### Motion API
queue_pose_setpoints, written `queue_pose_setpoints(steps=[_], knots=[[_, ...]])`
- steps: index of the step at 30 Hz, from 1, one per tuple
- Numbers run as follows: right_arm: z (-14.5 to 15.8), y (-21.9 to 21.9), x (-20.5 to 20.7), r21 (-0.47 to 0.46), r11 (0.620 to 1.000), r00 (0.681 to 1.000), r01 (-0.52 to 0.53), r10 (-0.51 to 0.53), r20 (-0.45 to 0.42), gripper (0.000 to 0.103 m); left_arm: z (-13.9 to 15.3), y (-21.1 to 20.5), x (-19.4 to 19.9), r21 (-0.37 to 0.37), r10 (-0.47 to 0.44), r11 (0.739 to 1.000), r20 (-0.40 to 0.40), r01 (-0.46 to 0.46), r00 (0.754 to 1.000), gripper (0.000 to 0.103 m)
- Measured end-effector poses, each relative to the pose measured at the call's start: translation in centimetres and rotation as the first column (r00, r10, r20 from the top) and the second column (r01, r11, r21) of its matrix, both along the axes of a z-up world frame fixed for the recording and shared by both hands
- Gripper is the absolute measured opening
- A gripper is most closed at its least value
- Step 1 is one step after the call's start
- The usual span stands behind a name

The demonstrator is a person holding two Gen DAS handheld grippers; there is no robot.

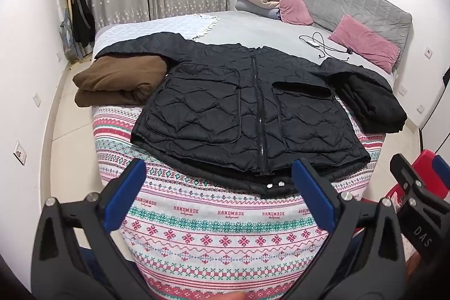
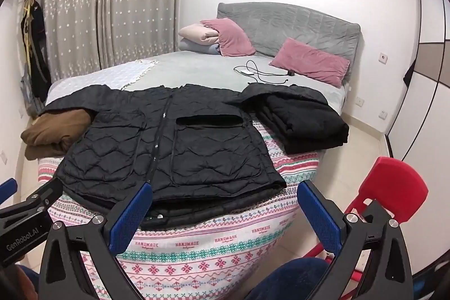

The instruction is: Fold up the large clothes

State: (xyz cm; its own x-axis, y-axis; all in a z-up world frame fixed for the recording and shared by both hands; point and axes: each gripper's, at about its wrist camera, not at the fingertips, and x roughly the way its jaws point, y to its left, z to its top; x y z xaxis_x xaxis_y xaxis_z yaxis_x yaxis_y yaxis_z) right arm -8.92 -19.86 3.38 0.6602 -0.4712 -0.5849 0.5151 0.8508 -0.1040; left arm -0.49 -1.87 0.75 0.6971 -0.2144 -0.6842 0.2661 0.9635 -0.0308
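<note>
A black quilted jacket [image 1: 247, 108] lies flat, zipped and front up, on the patterned blanket [image 1: 208, 229] at the foot of the bed; it also shows in the right wrist view [image 2: 168, 142]. Its sleeves spread out to both sides. My left gripper [image 1: 219, 187] is open and empty, held just short of the jacket's hem. My right gripper [image 2: 225, 204] is open and empty, near the hem's right corner. The right gripper's body shows at the right edge of the left wrist view [image 1: 416, 187].
A folded brown garment [image 1: 118, 83] lies left of the jacket, a folded black garment [image 1: 371, 100] to its right. Pink pillows [image 1: 365, 42], folded bedding [image 1: 258, 0] and a charger cable [image 1: 323, 45] lie near the grey headboard. A red chair [image 2: 393, 187] stands to the right.
</note>
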Motion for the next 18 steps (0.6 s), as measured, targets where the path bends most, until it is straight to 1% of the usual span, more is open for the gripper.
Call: queue_pose_setpoints(steps=[4, 9, 14, 16, 18], knots=[[0.2, -0.2, -0.7, 0.004, 1.0, 1.0, 0.001, -0.001, 0.004, 0.103, -0.1, 0.1, 0.0, -0.001, 0.0, 1.0, 0.0, 0.0, 1.0, 0.103], [-0.1, -0.1, 0.2, 0.009, 1.0, 1.0, -0.001, 0.001, 0.003, 0.103, -0.4, 0.4, 0.0, -0.002, 0.0, 1.0, 0.0, 0.0, 1.0, 0.103], [-0.3, 0.0, 0.8, -0.012, 1.0, 1.0, 0.002, -0.002, -0.003, 0.103, -0.5, 0.3, 0.0, 0.006, -0.005, 1.0, 0.003, 0.005, 1.0, 0.103], [0.2, -0.1, -0.2, -0.003, 1.0, 1.0, 0.006, -0.006, -0.006, 0.103, -0.5, 0.4, 0.0, 0.003, -0.003, 1.0, 0.001, 0.003, 1.0, 0.103], [0.2, -0.1, -0.2, -0.004, 1.0, 1.0, 0.006, -0.006, -0.005, 0.103, -0.5, 0.3, 0.0, 0.003, -0.006, 1.0, 0.002, 0.006, 1.0, 0.103]])
